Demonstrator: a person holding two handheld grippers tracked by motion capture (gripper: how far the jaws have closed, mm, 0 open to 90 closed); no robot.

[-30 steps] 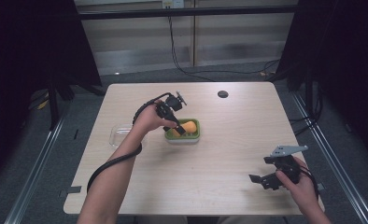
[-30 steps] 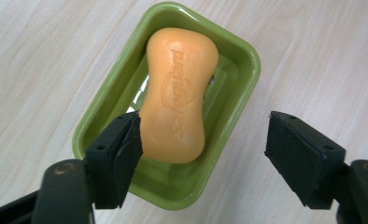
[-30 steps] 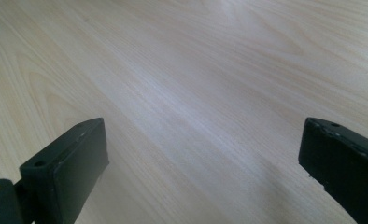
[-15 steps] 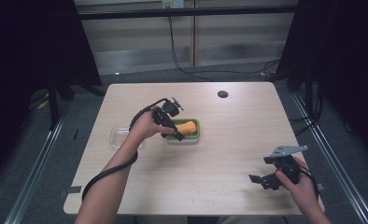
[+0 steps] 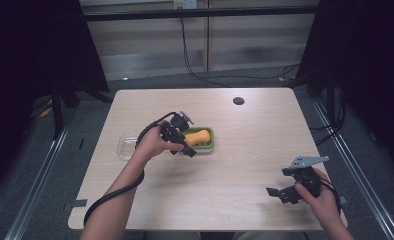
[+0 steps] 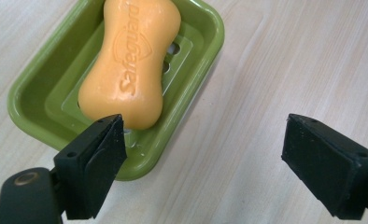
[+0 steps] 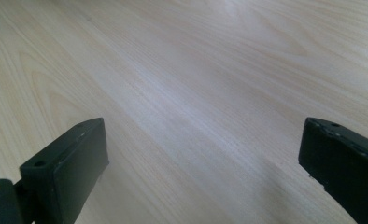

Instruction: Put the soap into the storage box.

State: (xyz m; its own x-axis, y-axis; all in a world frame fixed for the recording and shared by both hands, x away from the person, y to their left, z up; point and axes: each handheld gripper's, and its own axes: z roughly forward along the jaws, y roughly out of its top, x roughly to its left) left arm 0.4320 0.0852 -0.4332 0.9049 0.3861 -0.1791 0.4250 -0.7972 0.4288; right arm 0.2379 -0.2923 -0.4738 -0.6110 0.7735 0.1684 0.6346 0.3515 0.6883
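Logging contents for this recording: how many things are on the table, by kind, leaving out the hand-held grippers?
Orange soap bar: 1
Green soap dish: 1
Clear plastic lid or tray: 1
Total: 3

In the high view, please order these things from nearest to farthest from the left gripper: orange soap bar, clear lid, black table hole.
1. orange soap bar, just right of the left gripper, in the green dish.
2. clear lid, left, beyond the hand.
3. black table hole, far edge, right.
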